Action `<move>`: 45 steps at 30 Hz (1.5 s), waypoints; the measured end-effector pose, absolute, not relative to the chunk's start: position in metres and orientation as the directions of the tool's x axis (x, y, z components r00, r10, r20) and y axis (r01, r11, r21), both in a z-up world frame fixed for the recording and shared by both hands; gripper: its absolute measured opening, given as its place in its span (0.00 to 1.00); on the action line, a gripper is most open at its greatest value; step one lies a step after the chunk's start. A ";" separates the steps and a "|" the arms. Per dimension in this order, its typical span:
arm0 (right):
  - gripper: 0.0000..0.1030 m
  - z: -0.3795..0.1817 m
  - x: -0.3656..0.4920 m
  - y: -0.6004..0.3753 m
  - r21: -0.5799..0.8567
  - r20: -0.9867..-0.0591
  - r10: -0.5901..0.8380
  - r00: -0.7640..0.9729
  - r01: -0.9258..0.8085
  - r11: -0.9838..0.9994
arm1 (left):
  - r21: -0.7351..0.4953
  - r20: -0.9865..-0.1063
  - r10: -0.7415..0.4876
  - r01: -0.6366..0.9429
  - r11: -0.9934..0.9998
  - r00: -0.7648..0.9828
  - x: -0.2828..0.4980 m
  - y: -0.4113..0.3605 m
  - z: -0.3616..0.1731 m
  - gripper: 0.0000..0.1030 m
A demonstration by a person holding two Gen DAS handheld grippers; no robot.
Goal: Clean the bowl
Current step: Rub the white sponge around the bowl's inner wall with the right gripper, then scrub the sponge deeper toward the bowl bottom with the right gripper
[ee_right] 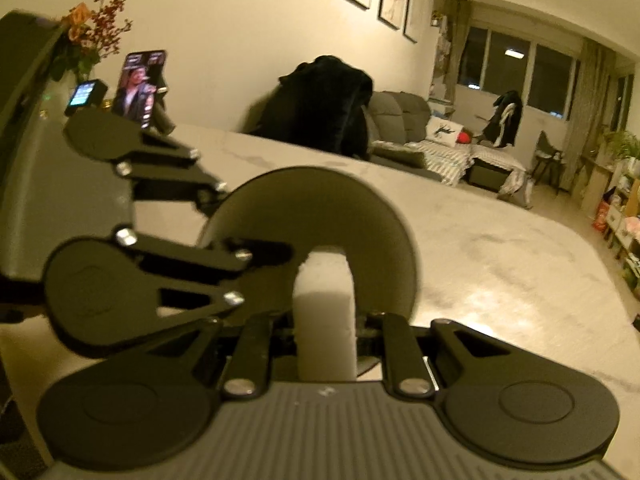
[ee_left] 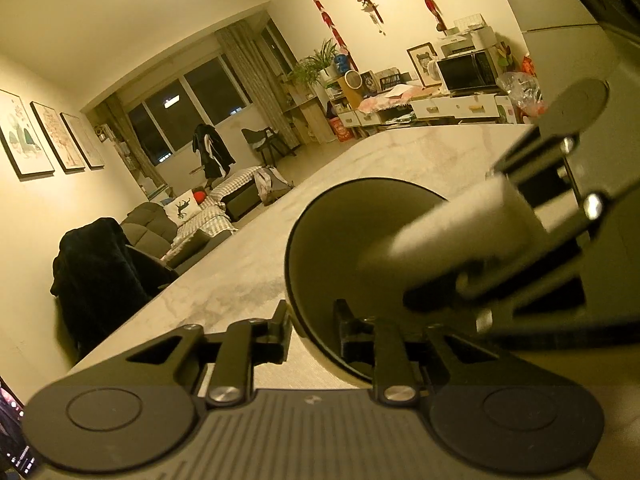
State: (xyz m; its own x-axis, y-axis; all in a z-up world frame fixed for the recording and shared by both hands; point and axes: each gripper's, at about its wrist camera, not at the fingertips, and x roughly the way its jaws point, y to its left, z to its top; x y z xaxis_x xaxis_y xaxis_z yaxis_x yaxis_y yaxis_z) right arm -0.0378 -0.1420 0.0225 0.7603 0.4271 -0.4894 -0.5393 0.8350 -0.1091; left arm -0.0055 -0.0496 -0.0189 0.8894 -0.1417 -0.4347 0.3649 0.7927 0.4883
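A bowl (ee_left: 336, 240) with a dark inside and a pale outside stands tilted on its side on the marble table (ee_left: 240, 280), mouth toward the right hand. My left gripper (ee_left: 316, 320) is shut on its near rim, one finger outside and one inside. My right gripper (ee_left: 452, 236) comes in from the right, shut on a white sponge block (ee_left: 432, 228) whose end reaches into the bowl. In the right wrist view the sponge (ee_right: 326, 300) sticks out of my right gripper (ee_right: 326, 326) against the bowl's inside (ee_right: 320, 200), and my left gripper (ee_right: 256, 218) pinches the rim from the left.
A phone on a stand (ee_right: 140, 88), a small lit device (ee_right: 84, 94) and a vase of flowers (ee_right: 92, 36) stand at the table's far left corner. A chair draped with a dark coat (ee_right: 328, 108) sits at the table's far edge. Bare tabletop (ee_right: 480, 260) stretches to the right.
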 end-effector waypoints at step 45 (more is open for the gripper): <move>0.18 0.032 -0.045 -0.145 -0.127 -0.456 0.433 0.777 -0.539 0.833 | 0.388 -0.503 -0.133 0.360 0.848 0.854 0.001 -0.036 -0.001 0.17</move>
State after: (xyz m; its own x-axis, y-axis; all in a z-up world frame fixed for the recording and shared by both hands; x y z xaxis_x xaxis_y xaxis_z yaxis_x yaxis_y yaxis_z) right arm -0.0454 -0.1446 0.0315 0.7774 0.4333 -0.4559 -0.5387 0.8329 -0.1270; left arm 0.0012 -0.0363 -0.0015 0.8540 -0.1325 -0.5032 0.3605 0.8481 0.3884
